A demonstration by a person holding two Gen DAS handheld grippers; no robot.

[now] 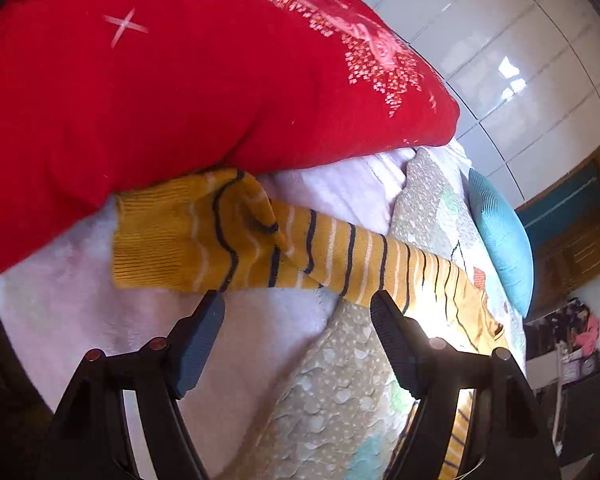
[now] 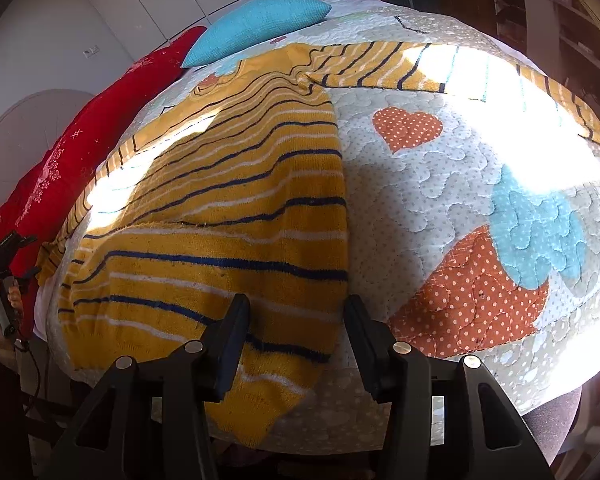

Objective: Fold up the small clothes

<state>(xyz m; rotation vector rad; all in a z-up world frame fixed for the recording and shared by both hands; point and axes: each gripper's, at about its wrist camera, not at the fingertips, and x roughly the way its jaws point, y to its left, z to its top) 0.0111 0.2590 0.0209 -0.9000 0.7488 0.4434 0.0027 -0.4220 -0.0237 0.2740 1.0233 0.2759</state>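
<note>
A small mustard-yellow sweater with thin navy and white stripes lies spread on a quilted bedspread printed with orange and blue hearts. In the right wrist view its body fills the near left of the bed, with one side folded over so that a straight vertical edge runs down the middle; one sleeve stretches away to the far right into a hard patch of sunlight, where its end is washed out and difficult to trace. The right gripper sits at the sweater's near hem, its jaws spread, one finger over the knit and the other over bare quilt just beside the folded edge; whether either touches the fabric cannot be told. In the left wrist view the other sleeve's ribbed cuff rests on a pale pink fleece blanket, partly tucked beneath a large red cushion that covers the top of the frame. The left gripper hovers just near of this sleeve, jaws spread and empty, tips close to its lower edge. A turquoise pillow lies at the far right of the bed. At the far left edge of the right wrist view, the left gripper and the hand holding it appear small and partly cut off.
</note>
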